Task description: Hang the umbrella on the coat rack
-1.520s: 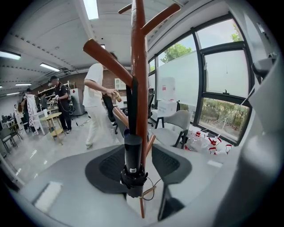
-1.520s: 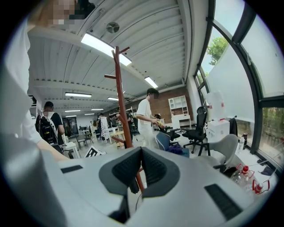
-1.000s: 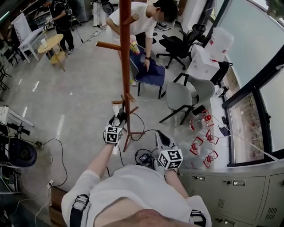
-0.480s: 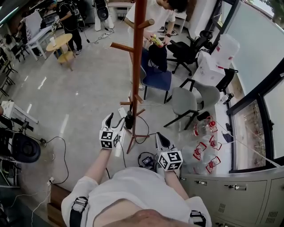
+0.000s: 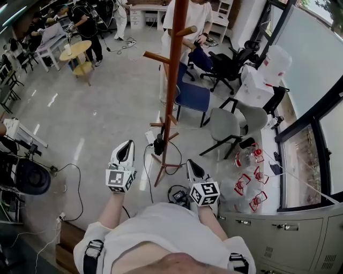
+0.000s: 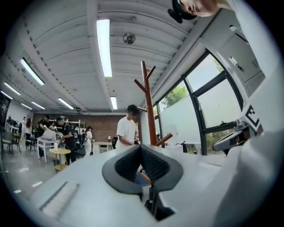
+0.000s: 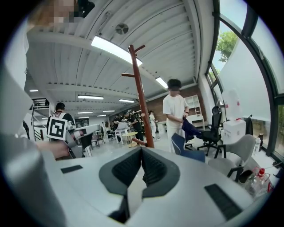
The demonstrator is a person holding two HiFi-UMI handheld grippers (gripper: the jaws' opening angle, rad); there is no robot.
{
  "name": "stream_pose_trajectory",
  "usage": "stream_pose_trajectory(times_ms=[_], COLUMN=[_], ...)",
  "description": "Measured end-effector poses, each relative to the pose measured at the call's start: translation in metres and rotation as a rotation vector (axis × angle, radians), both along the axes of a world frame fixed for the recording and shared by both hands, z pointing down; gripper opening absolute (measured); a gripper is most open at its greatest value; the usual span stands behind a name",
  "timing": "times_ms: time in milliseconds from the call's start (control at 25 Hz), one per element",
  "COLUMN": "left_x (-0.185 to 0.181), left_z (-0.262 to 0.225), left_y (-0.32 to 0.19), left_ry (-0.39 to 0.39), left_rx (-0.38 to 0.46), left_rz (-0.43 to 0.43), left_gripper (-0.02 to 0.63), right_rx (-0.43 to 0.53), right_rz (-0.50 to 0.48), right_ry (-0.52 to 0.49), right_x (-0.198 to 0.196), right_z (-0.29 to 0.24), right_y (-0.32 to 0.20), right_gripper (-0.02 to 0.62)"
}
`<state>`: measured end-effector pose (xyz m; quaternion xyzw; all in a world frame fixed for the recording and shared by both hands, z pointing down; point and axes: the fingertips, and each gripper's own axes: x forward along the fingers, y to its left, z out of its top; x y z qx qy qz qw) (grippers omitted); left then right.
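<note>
The red-brown wooden coat rack (image 5: 174,80) stands on the floor ahead of me. A small black folded umbrella (image 5: 158,143) hangs at its low pegs, against the pole. My left gripper (image 5: 125,152) is raised, to the left of the umbrella and apart from it, its jaws shut on nothing. My right gripper (image 5: 194,168) is lower right of the rack's foot, also shut and empty. In the left gripper view the rack (image 6: 150,111) rises beyond the shut jaws (image 6: 141,148). The right gripper view shows the rack (image 7: 141,102) past its shut jaws (image 7: 142,150).
A person in a white shirt (image 5: 187,16) handles a dark garment behind the rack. A blue chair (image 5: 192,96) and a grey chair (image 5: 222,124) stand to its right. Cables (image 5: 177,193) lie by the rack's foot. Bottles with red handles (image 5: 249,176) sit beside a grey cabinet (image 5: 278,230).
My left gripper, open at the umbrella on the low peg, let it go, drew back up and to the left, and shut. The right gripper barely shifted.
</note>
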<state>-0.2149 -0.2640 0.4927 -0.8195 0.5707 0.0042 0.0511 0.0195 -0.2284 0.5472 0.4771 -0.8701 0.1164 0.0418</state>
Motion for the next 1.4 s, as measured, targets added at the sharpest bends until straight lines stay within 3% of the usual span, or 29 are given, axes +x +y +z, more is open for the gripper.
stream_pose_trajectory(times_ms=[120,440,800,1400], left_x=[-0.005,-0.013,0.006,0.004], left_z=[-0.01,0.003,0.013,0.029], left_y=[0.023,0.056,0.066,0.064], left_ry=[0.011,0.134,0.087,0.065], left_rx=[0.039,-0.041,-0.076,-0.127], left_rz=[0.006,-0.017,0.045,0.09], left_gripper=[0.009,0.009,0.009,0.009], right_rx=[0.006,0.034,0.08,0.071], right_rz=[-0.01,-0.041,-0.089,-0.072], right_ry=[0.003,-0.007,0.0,-0.015], right_x=[-0.006,-0.025,-0.046,-0.05], right_z=[-0.002,-0.018,-0.036,-0.037], right_y=[0.001,0.003,0.011,0.011], right_gripper=[0.008,0.008,0.008,0.008])
